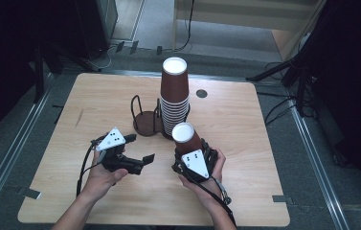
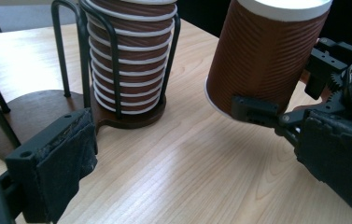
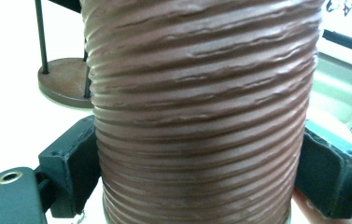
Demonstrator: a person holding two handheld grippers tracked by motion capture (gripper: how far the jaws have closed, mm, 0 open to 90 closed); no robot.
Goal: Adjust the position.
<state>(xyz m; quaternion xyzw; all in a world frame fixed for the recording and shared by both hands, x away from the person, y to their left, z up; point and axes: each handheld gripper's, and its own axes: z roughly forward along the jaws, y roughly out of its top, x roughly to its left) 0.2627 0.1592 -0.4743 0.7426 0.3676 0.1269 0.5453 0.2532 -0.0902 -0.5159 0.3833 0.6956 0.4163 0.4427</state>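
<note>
While my right hand-held gripper (image 1: 191, 152) clamps the brown paper cup (image 1: 186, 137) upside down between its jaws, just above the desk (image 1: 245, 143), the cup sits right in front of the stack of cups (image 1: 174, 93) in the wire holder (image 1: 145, 120). Beside it, my left hand-held gripper (image 1: 140, 148) hangs released, holding nothing.

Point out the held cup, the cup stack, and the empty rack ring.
held cup (image 1: 188, 138), high view, brown side wall
cup stack (image 1: 174, 86), high view, top cup's side
empty rack ring (image 1: 144, 122), high view, round base
</note>
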